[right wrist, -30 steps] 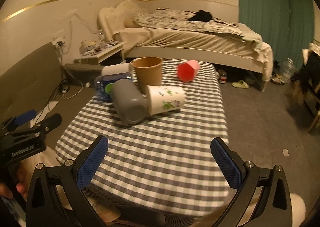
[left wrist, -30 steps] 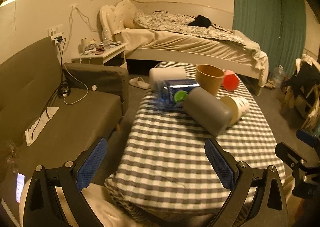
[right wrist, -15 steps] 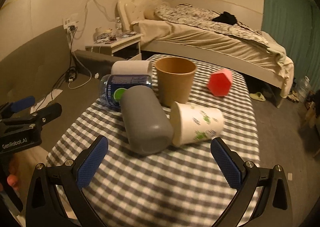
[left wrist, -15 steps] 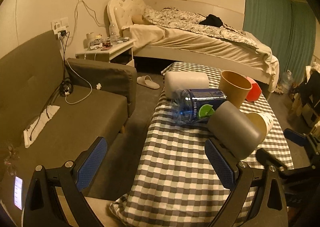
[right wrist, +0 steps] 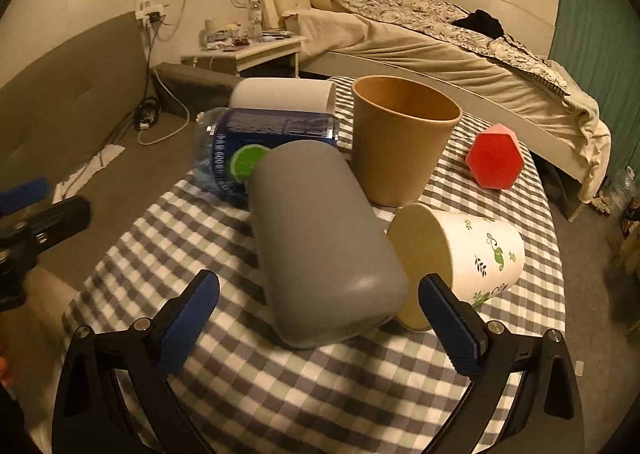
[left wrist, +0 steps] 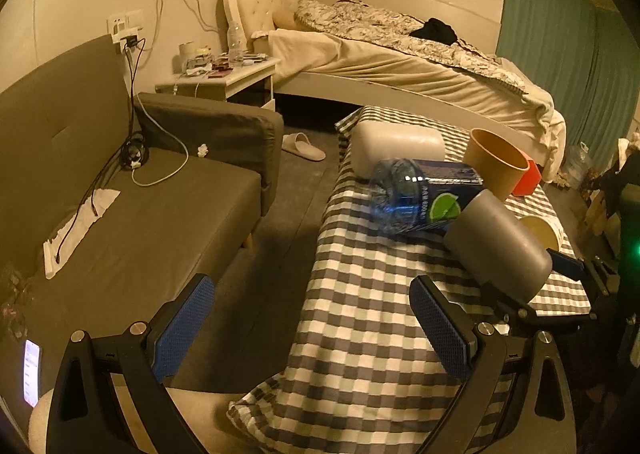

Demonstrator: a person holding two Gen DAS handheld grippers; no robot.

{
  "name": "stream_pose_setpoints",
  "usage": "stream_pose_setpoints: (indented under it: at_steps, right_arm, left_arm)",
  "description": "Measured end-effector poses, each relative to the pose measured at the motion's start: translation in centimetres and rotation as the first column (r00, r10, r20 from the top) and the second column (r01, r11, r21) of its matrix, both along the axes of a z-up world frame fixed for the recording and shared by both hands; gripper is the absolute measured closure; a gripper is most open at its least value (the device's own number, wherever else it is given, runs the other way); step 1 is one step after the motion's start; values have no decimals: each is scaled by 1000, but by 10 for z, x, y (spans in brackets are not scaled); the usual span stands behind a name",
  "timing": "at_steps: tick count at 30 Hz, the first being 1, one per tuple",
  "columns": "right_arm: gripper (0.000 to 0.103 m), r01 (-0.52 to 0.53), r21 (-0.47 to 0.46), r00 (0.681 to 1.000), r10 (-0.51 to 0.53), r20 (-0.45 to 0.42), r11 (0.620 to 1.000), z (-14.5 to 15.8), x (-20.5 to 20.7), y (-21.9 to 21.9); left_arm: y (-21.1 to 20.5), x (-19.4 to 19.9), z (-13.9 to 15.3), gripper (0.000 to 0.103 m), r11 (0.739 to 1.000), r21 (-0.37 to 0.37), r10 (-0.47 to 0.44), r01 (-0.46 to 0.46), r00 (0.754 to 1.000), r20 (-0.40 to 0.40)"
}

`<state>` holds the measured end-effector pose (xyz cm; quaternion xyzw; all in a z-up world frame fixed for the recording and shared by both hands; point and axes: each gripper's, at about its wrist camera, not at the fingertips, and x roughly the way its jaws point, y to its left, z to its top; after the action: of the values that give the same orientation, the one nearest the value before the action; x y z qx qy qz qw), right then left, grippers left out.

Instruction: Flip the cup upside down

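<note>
A grey cup (right wrist: pixel 320 238) lies on its side on the checked table (right wrist: pixel 328 386), base toward me. It also shows in the left wrist view (left wrist: pixel 500 246). A white leaf-print paper cup (right wrist: pixel 460 266) lies on its side to its right. A brown paper cup (right wrist: pixel 404 137) stands upright behind them. My right gripper (right wrist: pixel 320 322) is open, its blue pads just short of the grey cup's base on either side. My left gripper (left wrist: pixel 312 330) is open and empty at the table's left edge.
A blue-labelled water bottle (right wrist: pixel 260 149) and a white cup (right wrist: pixel 284 93) lie on their sides behind the grey cup. A red hexagonal block (right wrist: pixel 496 161) sits at the right. A sofa (left wrist: pixel 132 205) stands left of the table, a bed (left wrist: pixel 400 61) behind it.
Both grippers have moved forward toward the cups. The right gripper now has the grey cup's base close between its open fingers. The objects have not moved.
</note>
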<state>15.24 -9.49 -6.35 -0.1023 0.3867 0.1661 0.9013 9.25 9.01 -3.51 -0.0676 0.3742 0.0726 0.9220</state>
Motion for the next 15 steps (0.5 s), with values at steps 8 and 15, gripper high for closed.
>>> stream_pose_setpoints:
  at_steps: [8,15]
  right_arm:
    - [25,57,-67,997,-60,-39,996,-8,11,8]
    - [26,136,-69,987,-141,-78,988,-3,-15,-3]
  left_arm:
    - [15,-3,-1,2,1000,-25,19,-19,1000,-7]
    - [13,-12,5,2,1000,-24,4,-4,1000,21]
